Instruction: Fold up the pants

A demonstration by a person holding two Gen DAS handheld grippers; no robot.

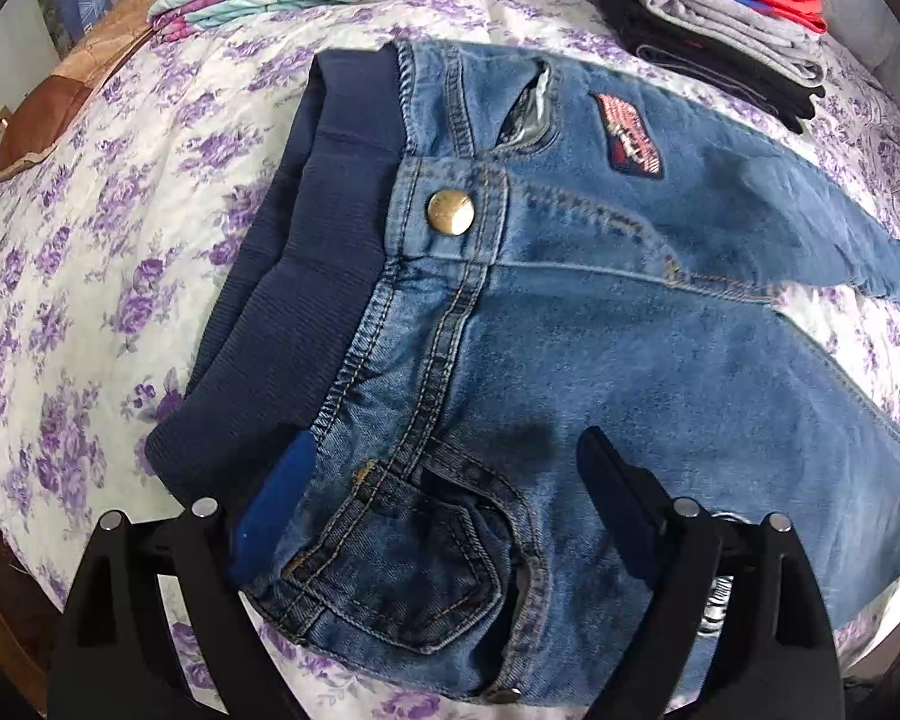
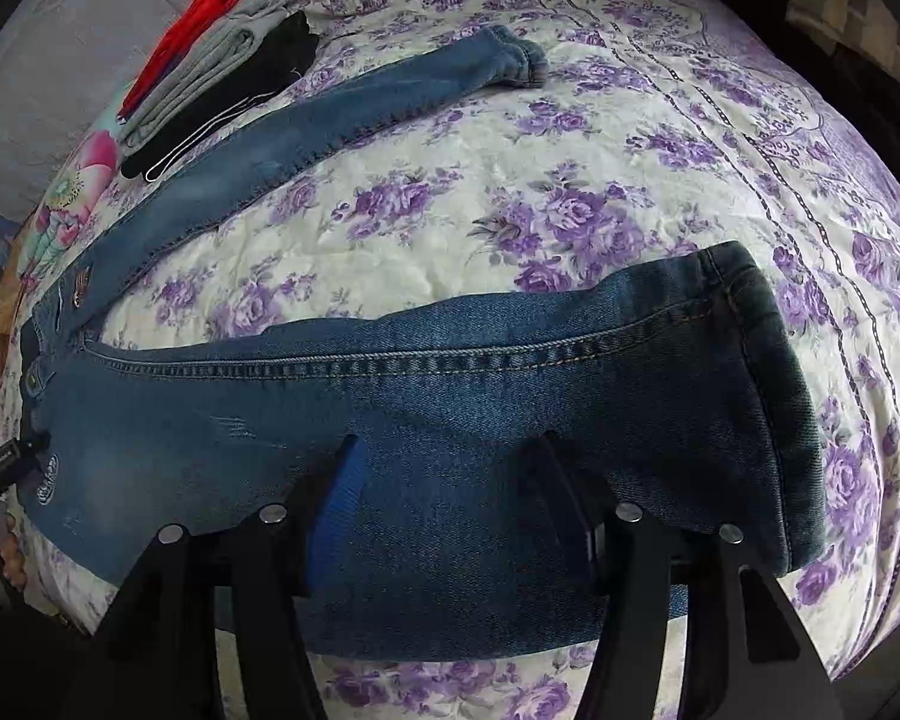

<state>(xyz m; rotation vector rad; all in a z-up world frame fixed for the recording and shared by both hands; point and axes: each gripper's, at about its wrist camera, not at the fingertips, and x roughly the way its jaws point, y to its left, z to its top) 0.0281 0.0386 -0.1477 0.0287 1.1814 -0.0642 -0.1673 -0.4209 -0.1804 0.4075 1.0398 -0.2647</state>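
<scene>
The jeans (image 1: pixel 570 312) lie spread flat on the flowered bedspread (image 1: pixel 120 252), their red patch (image 1: pixel 630 129) unreadable. Left gripper (image 1: pixel 444 480) jaws are spread above the waist, right gripper (image 2: pixel 450 474) jaws spread above one leg, pinching nothing.

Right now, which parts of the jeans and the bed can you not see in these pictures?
- jeans: underside, hidden by the denim itself, both views.
- near leg: lower edge behind the right gripper.
- folded clothes stack: cut off by the top edge, left wrist view.

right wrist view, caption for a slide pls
Open right gripper over the near leg of jeans spread on a floral bedspread.
</scene>
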